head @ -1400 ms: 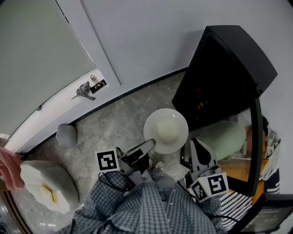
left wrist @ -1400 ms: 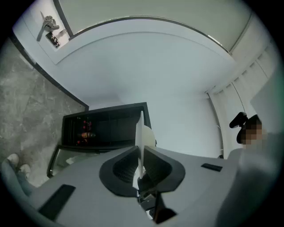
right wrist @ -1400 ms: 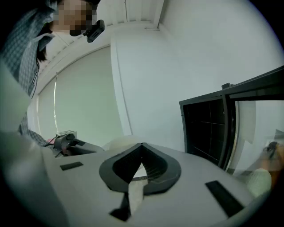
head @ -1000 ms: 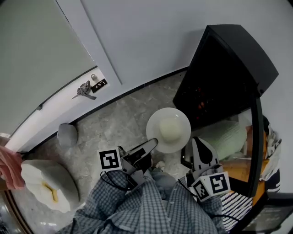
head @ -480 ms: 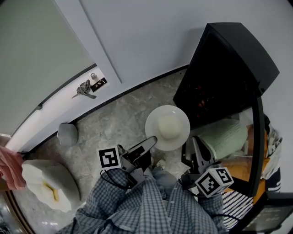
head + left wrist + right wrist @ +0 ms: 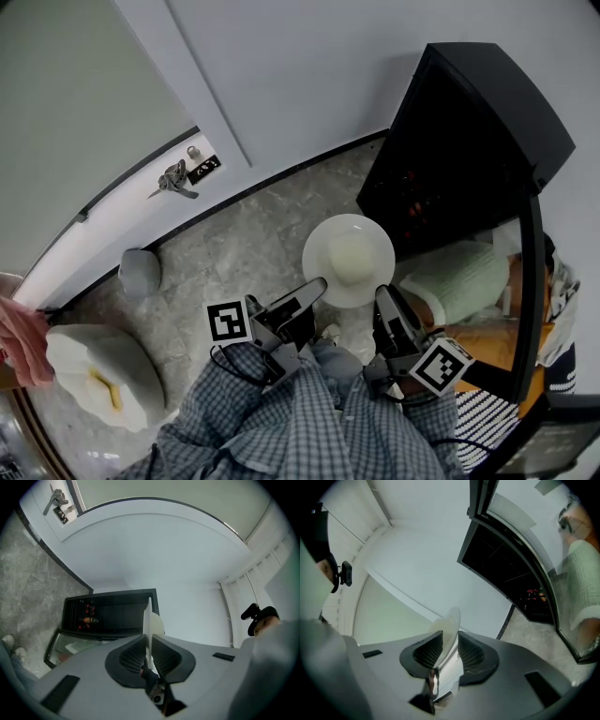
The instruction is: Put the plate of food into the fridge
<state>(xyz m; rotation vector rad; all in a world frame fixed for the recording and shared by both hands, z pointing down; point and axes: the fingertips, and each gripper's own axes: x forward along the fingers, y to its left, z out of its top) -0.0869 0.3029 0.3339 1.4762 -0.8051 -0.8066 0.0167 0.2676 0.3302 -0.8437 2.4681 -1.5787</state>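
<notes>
Over a grey stone floor, a person holds the plate point(image 6: 322, 249) of food point(image 6: 350, 255) just in front of the open black fridge point(image 6: 469, 141). The left gripper point(image 6: 314, 286) is clenched on the plate's near rim. The right gripper point(image 6: 382, 298) straddles the rim opposite, with a gap still visible beside the plate, so it is not yet pinching. The step will likely go best if the right gripper closes firmly first. Both grippers should then carry the plate level and together, past the glass door point(image 6: 525, 281) and into the dark interior.
</notes>
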